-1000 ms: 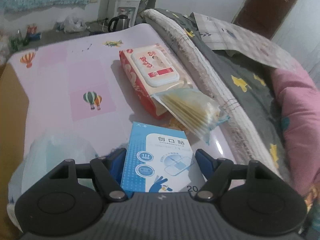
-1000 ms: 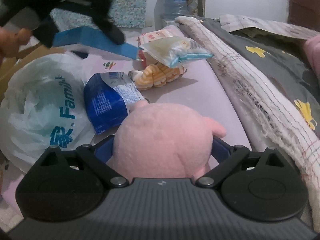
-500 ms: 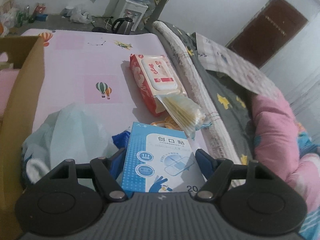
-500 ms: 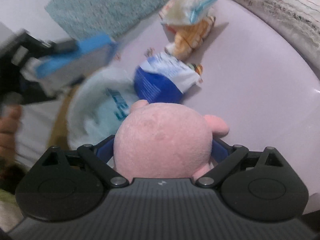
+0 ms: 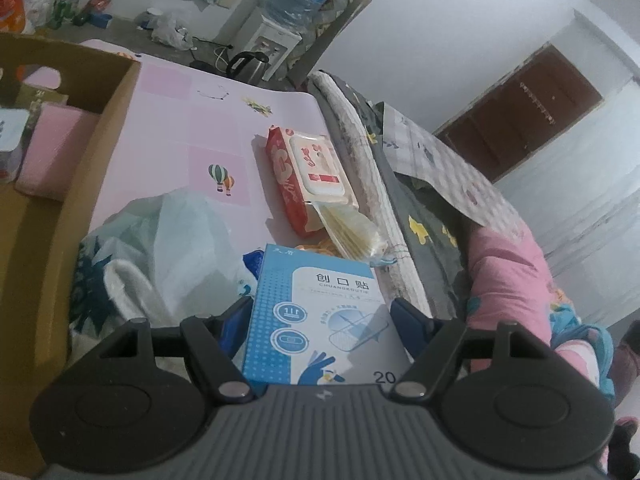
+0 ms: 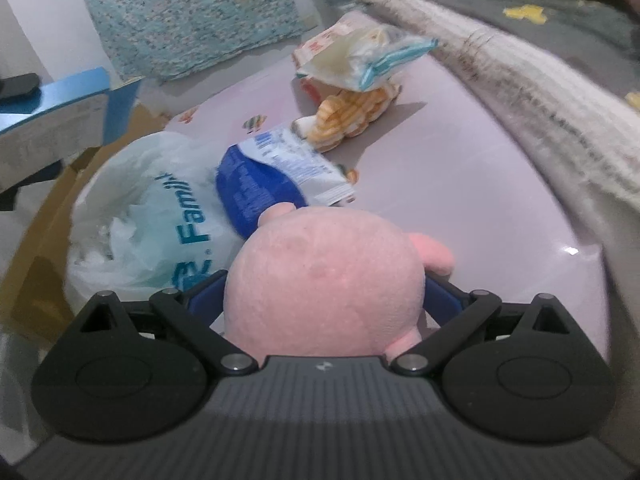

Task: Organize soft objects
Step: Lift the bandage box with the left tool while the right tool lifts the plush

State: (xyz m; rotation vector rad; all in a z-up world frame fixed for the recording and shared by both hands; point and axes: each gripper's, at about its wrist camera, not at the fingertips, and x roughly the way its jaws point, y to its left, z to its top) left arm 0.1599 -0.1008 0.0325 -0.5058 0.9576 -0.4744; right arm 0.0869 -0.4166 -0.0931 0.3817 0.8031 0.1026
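My left gripper [image 5: 318, 320] is shut on a blue and white plaster box [image 5: 320, 320] and holds it above the pink mat [image 5: 180, 136]; the box also shows in the right wrist view [image 6: 56, 108] at the far left. My right gripper [image 6: 324, 300] is shut on a pink plush pig [image 6: 324, 280], held just above the mat [image 6: 460, 184]. A red wet-wipes pack [image 5: 304, 172], a clear bag of pads [image 5: 352, 232], an orange striped plush [image 6: 352, 114], a blue pouch [image 6: 256, 188] and a white plastic bag [image 6: 132, 224] lie on the mat.
An open cardboard box [image 5: 60, 200] stands at the left with a pink pack [image 5: 52, 152] inside. A folded quilt and grey blanket [image 5: 400, 184] border the mat on the right. A water dispenser [image 5: 276, 36] and kettle stand at the back.
My left gripper has risen and drawn back left with the plaster box, bringing the cardboard box into view. My right gripper has swung back and levelled out, still holding the plush pig.
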